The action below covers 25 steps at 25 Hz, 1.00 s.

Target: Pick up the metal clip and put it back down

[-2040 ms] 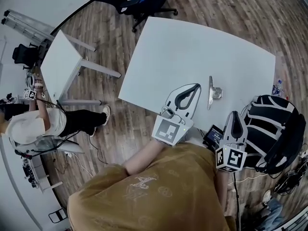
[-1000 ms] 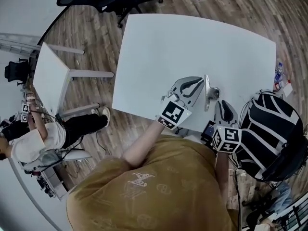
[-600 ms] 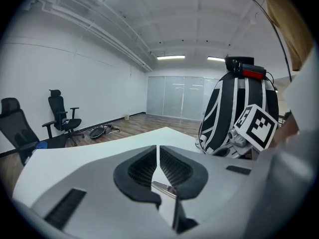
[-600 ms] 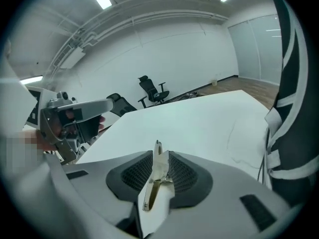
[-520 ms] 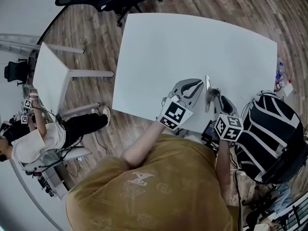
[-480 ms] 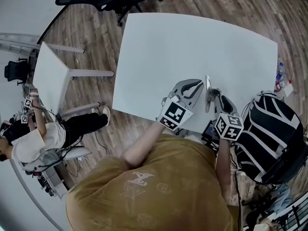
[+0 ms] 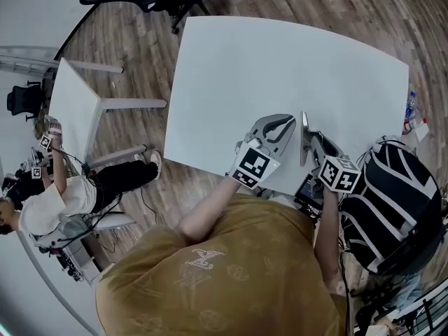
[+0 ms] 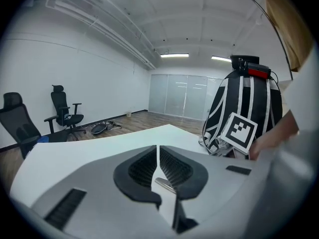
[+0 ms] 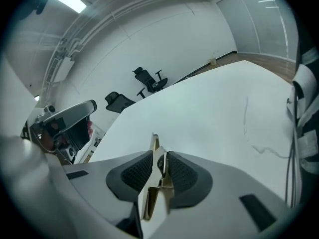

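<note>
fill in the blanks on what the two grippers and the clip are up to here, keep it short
1. The metal clip stands ____ the jaws of the right gripper, which have just been opening.
2. The left gripper has ____ between its shut jaws.
3. Both grippers are over a ____ table.
Missing: between; nothing; white
</note>
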Each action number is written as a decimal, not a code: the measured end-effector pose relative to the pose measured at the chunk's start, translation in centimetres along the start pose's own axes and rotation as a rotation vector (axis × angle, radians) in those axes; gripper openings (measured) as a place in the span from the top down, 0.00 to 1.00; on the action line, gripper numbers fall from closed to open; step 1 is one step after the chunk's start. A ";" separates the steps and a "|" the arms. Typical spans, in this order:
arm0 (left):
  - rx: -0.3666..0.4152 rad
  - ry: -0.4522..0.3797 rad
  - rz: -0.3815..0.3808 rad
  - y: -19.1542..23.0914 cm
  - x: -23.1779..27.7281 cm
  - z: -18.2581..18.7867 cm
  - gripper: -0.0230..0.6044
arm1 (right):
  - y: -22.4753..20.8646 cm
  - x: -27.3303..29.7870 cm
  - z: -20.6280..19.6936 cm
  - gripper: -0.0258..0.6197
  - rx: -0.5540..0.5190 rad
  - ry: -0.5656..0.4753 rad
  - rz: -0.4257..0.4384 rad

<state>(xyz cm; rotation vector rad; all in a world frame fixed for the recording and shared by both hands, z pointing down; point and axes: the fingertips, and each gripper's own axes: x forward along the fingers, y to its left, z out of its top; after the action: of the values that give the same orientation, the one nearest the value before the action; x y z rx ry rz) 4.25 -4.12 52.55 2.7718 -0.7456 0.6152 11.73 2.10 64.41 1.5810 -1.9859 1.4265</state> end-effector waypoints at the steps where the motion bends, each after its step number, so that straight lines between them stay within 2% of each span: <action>1: -0.002 0.002 0.001 0.1 0.2 -0.1 0.95 | 0.1 0.2 0.0 0.83 0.003 0.007 0.011; 9: -0.021 0.017 -0.008 0.7 1.4 -0.4 0.95 | 0.0 1.4 -0.2 0.83 0.030 0.070 0.046; 18: -0.036 0.024 -0.009 1.7 2.4 -0.4 0.95 | 0.2 2.0 0.1 0.83 0.075 0.078 0.118; 25: -0.042 0.025 -0.009 1.7 2.3 -0.5 0.95 | 0.8 1.8 -0.7 0.84 0.081 0.095 0.138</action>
<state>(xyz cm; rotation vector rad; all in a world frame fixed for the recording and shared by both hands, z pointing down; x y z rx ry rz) 5.03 -6.37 54.17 2.7227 -0.7320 0.6246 10.12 1.50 65.52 1.4020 -2.0406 1.6206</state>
